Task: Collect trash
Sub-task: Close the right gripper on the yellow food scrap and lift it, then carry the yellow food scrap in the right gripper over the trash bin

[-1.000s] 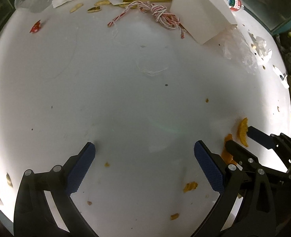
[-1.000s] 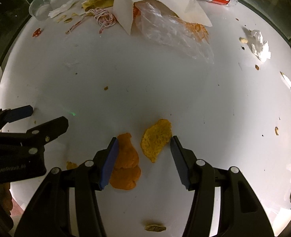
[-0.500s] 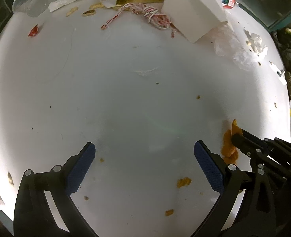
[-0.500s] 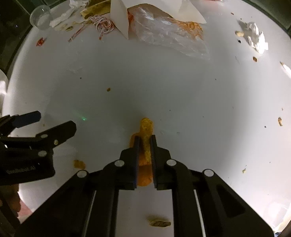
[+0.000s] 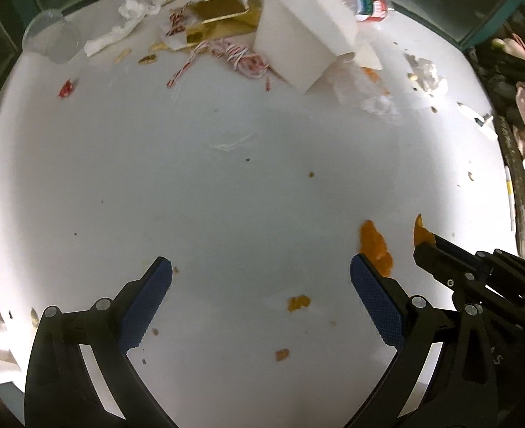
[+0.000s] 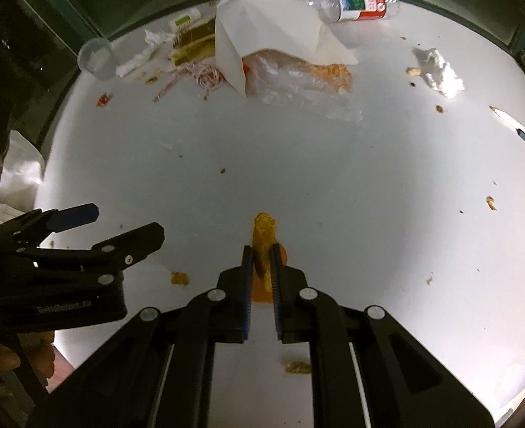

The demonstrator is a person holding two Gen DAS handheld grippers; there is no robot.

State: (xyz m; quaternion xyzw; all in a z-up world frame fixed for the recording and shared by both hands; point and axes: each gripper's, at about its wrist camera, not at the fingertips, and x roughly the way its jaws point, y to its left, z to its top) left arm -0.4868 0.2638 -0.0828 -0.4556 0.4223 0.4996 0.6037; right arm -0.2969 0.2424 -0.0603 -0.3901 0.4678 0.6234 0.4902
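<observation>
Right wrist view shows a big white tabletop (image 6: 369, 185) with trash on it. At the far edge lies a white paper bag (image 6: 269, 32) on its side. A clear plastic wrap (image 6: 298, 78) sticks out of it. A plastic bottle (image 6: 355, 3) lies just behind the bag. A clear cup (image 6: 96, 59) stands near the far left edge, and red and white string (image 6: 205, 78) lies between the cup and the bag. A crumpled tissue (image 6: 440, 71) sits near the far right edge.

The right gripper (image 6: 262, 267) is near the front edge. Its two fingers are pressed on an orange peel (image 6: 264, 235) and pinch it on its edge. A second orange peel (image 5: 374, 246) lies flat on the tabletop, just beside the first. The left gripper (image 5: 260, 274) is spread wide with nothing in it. A small orange scrap (image 5: 298, 302) lies on the tabletop between its fingers.
</observation>
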